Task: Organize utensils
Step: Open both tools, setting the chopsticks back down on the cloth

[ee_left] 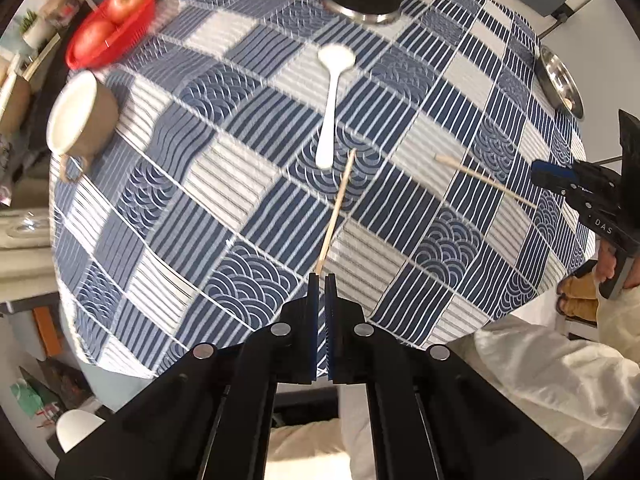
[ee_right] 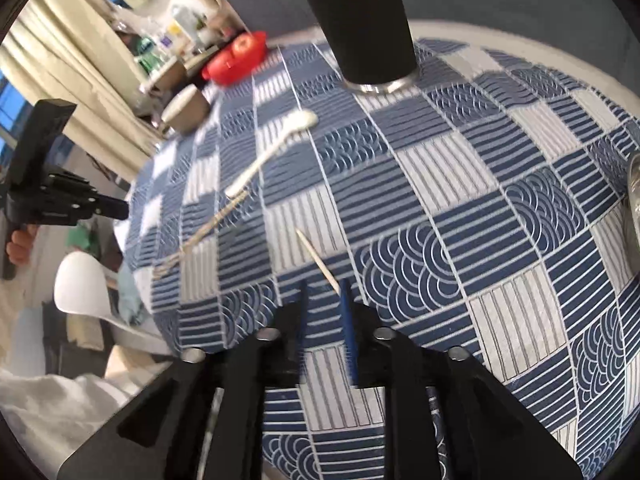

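Left wrist view: left gripper (ee_left: 322,278) pinches a chopstick (ee_left: 336,210) beside the spoon (ee_left: 330,108); right gripper (ee_right: 325,286) narrowly parted.

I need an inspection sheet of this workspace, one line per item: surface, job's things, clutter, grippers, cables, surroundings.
Surface: round table with blue and white patterned cloth.
Job's things: white spoon lying flat; one chopstick near the left gripper; another chopstick at the right gripper; black utensil holder upright, sticks inside.
Clutter: red basket with apples; brown mug; metal plate at the table edge.
Grippers: left shut, whether on the chopstick is unclear; right open.
Cables: nothing seen.
Surroundings: curtains, white chair.
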Demonstrator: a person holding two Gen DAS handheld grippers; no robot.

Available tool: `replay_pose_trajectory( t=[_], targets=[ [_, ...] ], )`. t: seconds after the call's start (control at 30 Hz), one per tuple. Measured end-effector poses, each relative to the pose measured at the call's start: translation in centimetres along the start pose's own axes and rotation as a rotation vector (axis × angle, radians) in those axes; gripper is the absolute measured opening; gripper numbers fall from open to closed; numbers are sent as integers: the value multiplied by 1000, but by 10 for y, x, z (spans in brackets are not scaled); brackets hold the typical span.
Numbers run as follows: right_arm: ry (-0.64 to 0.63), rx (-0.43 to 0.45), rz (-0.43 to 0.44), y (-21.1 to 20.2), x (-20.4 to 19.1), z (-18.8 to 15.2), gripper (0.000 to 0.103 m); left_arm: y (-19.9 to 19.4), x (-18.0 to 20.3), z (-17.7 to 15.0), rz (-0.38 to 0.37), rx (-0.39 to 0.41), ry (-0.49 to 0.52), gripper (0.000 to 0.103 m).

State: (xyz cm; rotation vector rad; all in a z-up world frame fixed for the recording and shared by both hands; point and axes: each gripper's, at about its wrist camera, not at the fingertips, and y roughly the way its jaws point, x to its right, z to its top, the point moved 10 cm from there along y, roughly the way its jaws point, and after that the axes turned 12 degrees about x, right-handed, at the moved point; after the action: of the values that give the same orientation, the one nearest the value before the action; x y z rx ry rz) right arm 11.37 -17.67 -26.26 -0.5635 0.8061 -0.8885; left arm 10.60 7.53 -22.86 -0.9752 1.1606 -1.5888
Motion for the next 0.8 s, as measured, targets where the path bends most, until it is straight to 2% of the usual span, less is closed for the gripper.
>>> replay_pose_trajectory(
  t=[0.1,0.13,0.23,0.3,0.37,0.53,0.8],
  targets=[
    [-2,-39,-40,10,8,-7,34,16,-6,-7,-21,-21,-13,4],
    [-4,-52,-59,13,11,-8,36,20,-5,-9,-32,-26,-14,8],
    [0,-83,-85,20,17,-12,42,33,-1,-11,-41,-42,34,32],
    [0,-108,-95,27,21,-15,42,40,4,-12,-51,-51,68,39],
    [-9,-134,-119,34,26,-20,42,47,8,-11,-55,-58,89,55],
    [-26,-183,-153,45,31,-28,45,67,11,-7,-47,-74,126,64],
    [-142,-214,-224,52,25,-34,48,93,1,-3,41,-59,177,65]
  ],
)
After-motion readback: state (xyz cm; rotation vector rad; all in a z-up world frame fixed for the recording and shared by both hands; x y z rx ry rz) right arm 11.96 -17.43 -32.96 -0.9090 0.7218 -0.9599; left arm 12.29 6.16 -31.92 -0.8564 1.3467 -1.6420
